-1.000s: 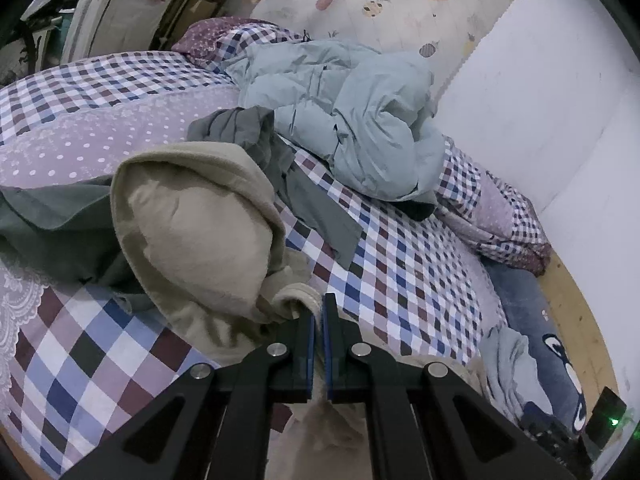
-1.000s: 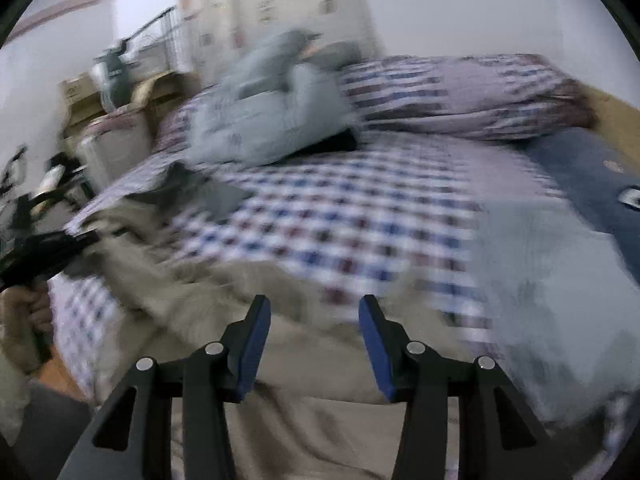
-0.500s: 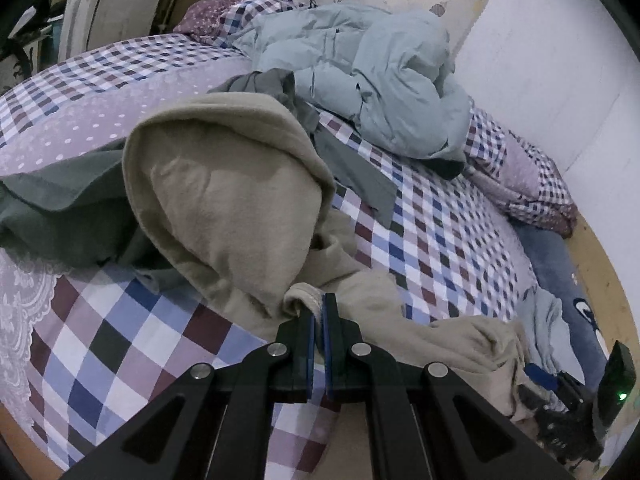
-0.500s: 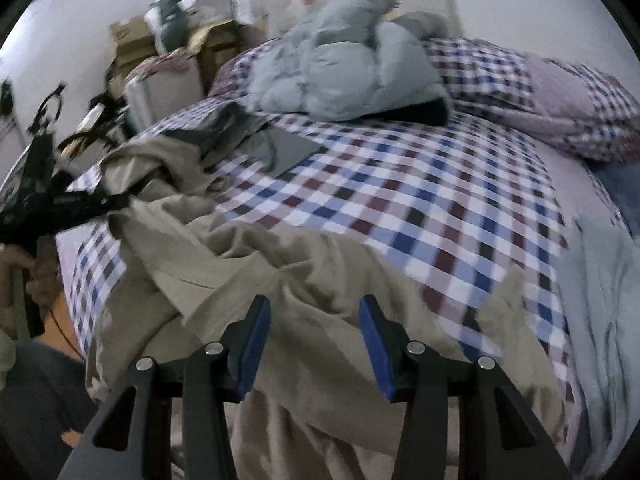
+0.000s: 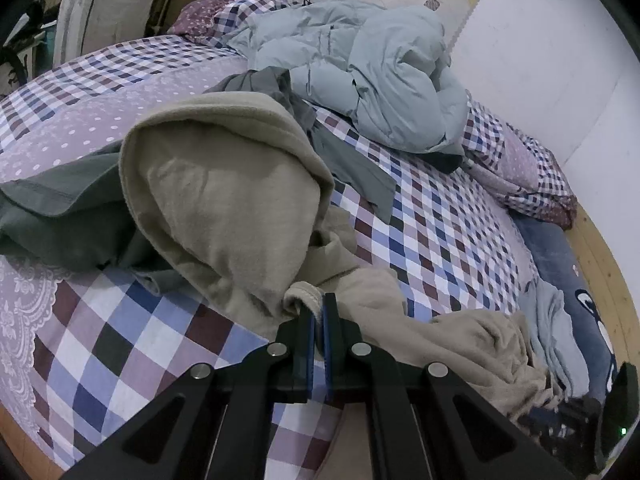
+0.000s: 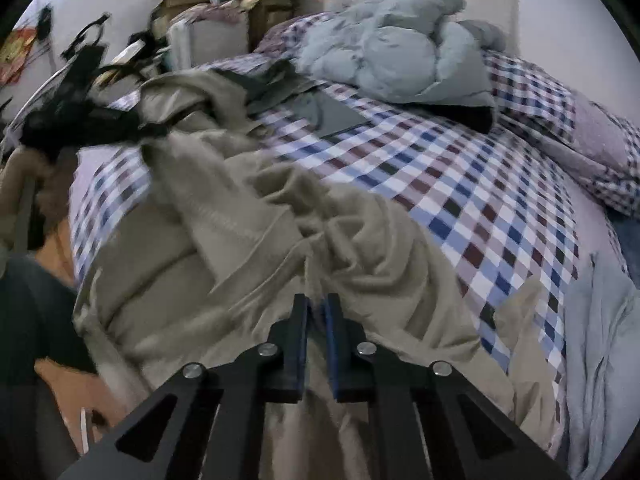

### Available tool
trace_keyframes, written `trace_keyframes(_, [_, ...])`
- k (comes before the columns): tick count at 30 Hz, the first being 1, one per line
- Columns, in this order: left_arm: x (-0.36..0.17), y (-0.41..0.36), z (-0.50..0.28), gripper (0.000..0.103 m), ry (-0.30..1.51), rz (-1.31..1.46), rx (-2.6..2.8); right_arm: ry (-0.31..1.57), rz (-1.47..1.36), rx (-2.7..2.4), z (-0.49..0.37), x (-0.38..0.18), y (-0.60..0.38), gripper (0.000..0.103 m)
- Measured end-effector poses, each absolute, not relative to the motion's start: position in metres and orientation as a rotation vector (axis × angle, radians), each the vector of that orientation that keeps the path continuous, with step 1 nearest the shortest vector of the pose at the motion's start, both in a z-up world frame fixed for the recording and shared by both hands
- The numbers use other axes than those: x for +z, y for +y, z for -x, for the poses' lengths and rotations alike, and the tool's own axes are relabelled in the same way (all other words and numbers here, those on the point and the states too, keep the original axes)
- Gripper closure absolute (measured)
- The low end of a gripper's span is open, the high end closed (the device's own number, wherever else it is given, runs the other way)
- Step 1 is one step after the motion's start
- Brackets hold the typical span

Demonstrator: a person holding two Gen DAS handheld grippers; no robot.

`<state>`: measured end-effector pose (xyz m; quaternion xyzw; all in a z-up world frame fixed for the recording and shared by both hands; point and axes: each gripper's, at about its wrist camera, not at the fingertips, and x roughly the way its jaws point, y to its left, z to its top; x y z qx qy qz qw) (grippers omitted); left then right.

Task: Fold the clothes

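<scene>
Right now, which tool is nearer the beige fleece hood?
Left. The left tool pinches the beige garment right at the beige fleece hood's base; the right tool grips bunched fabric further along.

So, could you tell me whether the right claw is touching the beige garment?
Touching: the right wrist view shows the right claw just closed, pinching a fold of the beige garment.

A hoodie (image 5: 224,200) is lying bunched on the near part of the bed (image 5: 440,240). Behind it, a puffy jacket (image 5: 360,80) is sitting against pillows (image 5: 532,176) on the right.
</scene>
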<state>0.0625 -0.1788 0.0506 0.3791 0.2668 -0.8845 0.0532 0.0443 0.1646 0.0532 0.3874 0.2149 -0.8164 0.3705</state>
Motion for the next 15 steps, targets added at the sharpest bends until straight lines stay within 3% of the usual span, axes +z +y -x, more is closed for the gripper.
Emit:
trace_keyframes(11, [0.048, -0.179, -0.063, 0.101, 0.804, -1.183, -2.684, 0.694, -0.988, -1.969, -0.095, 0.046, 0.168, 0.095])
trace_keyframes(15, [0.048, -0.180, -0.063, 0.101, 0.807, -1.190, -2.688, 0.827, -0.918, -2.074, -0.111, 0.048, 0.167, 0.065])
